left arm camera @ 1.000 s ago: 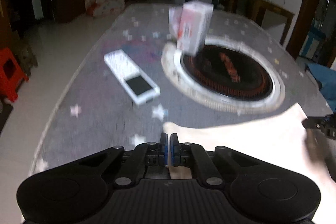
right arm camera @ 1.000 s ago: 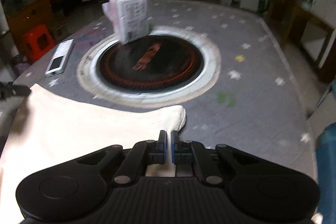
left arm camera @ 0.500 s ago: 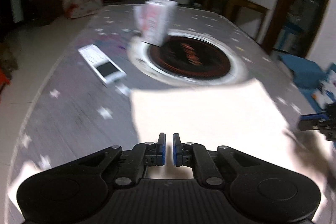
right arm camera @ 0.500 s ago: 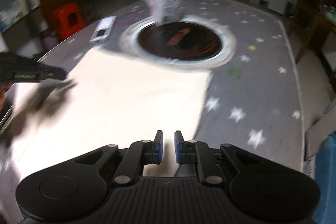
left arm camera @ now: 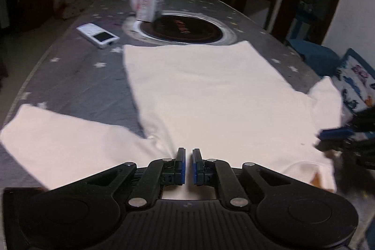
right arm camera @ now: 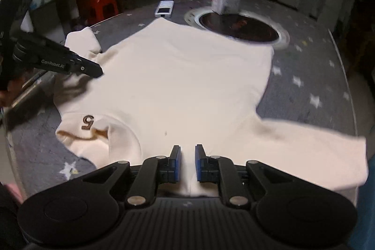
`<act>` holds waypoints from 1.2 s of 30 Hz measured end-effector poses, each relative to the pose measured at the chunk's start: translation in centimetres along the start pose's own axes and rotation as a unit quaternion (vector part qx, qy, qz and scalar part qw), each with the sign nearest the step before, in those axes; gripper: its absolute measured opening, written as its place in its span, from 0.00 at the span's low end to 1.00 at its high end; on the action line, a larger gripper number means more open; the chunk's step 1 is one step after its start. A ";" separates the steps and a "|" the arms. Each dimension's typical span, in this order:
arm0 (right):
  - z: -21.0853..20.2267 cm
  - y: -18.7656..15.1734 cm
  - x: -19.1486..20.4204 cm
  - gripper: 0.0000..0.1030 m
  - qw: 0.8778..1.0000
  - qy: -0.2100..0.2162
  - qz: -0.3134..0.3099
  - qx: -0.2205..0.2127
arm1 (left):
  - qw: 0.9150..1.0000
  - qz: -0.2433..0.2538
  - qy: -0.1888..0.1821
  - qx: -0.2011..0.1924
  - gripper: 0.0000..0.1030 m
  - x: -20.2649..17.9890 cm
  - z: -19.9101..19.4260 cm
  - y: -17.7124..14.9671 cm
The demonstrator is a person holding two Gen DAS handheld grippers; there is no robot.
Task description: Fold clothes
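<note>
A cream T-shirt (left arm camera: 206,95) lies spread flat on the grey star-patterned table (left arm camera: 77,76), both sleeves out, hem toward the far end. It also shows in the right wrist view (right arm camera: 178,76), with a brown "6" by the collar. My left gripper (left arm camera: 188,154) hovers over the left shoulder, its jaws slightly apart with nothing between them. My right gripper (right arm camera: 186,151) hovers over the right shoulder, its jaws slightly apart and empty. Each gripper shows at the edge of the other's view.
A round black cooktop (left arm camera: 182,26) is set into the table beyond the hem, with a white carton (left arm camera: 150,0) at its rim. A white remote (left arm camera: 98,35) lies left of it. A red stool (right arm camera: 104,4) and blue cushions (left arm camera: 314,55) flank the table.
Both grippers let go of the shirt, opened slightly and pulled back toward the near edge. The shirt went from held up to lying spread flat on the table.
</note>
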State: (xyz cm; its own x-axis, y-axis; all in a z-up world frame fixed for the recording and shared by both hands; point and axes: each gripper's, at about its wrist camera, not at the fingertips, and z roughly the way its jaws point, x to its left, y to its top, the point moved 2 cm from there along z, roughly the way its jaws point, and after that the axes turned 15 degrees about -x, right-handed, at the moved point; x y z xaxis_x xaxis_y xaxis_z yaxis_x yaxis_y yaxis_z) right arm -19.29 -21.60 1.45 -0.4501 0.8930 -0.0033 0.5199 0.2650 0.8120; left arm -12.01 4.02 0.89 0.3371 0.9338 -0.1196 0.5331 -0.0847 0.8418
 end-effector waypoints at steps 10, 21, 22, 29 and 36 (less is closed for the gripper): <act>-1.9 0.4 -2.0 0.15 0.996 -0.022 0.071 -0.039 | 0.998 -0.058 0.010 -0.025 0.08 3.3 -2.4 0.4; -3.4 -2.5 -9.3 0.17 0.977 -0.131 0.166 -0.028 | 0.996 -0.049 0.061 -0.035 0.18 5.7 -2.9 0.5; -3.8 -2.6 -10.0 0.20 0.973 -0.139 0.180 -0.035 | 0.996 -0.046 0.065 -0.037 0.18 5.8 -3.0 0.5; -5.9 -4.9 -17.1 0.30 0.927 -0.249 0.274 -0.064 | 0.996 -0.056 0.044 -0.051 0.27 4.7 -3.8 1.9; -5.4 -7.0 -21.4 0.37 0.894 -0.267 0.349 -0.090 | 0.999 -0.024 0.008 -0.047 0.39 0.8 -2.9 3.0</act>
State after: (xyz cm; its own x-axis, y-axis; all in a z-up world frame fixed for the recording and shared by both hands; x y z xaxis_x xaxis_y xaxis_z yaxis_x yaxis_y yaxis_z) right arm -17.21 -44.57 -1.03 0.3740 0.8773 0.3007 0.3927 -0.4436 0.8057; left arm -12.40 5.56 4.82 0.2995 0.9418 -0.1526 0.4732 -0.0078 0.8809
